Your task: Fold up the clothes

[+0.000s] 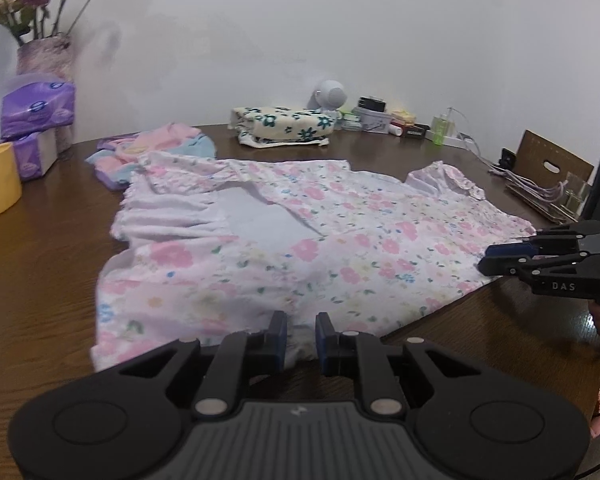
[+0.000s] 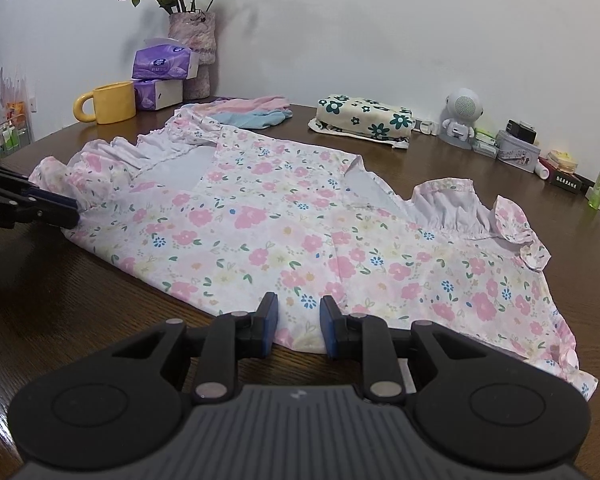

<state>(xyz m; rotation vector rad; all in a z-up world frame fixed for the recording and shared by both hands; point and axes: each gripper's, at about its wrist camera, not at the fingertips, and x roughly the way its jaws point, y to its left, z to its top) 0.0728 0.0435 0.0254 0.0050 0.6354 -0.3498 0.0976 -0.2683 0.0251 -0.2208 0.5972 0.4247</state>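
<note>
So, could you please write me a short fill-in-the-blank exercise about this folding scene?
1. The floral garment is spread on a ____ wooden table.
2. The mug beside the tissue packs is ____ in colour.
3. Both the left claw and the right claw have their jaws ____, with fabric showing in the gap.
4. The vase by the wall holds ____.

Missing words: brown; yellow; open; flowers

Soft, thin floral pink cotton garment (image 2: 284, 224) on glossy dark wood-grain worktop (image 2: 60, 300); beside it, matt black plastic claw (image 2: 299, 322).
</note>
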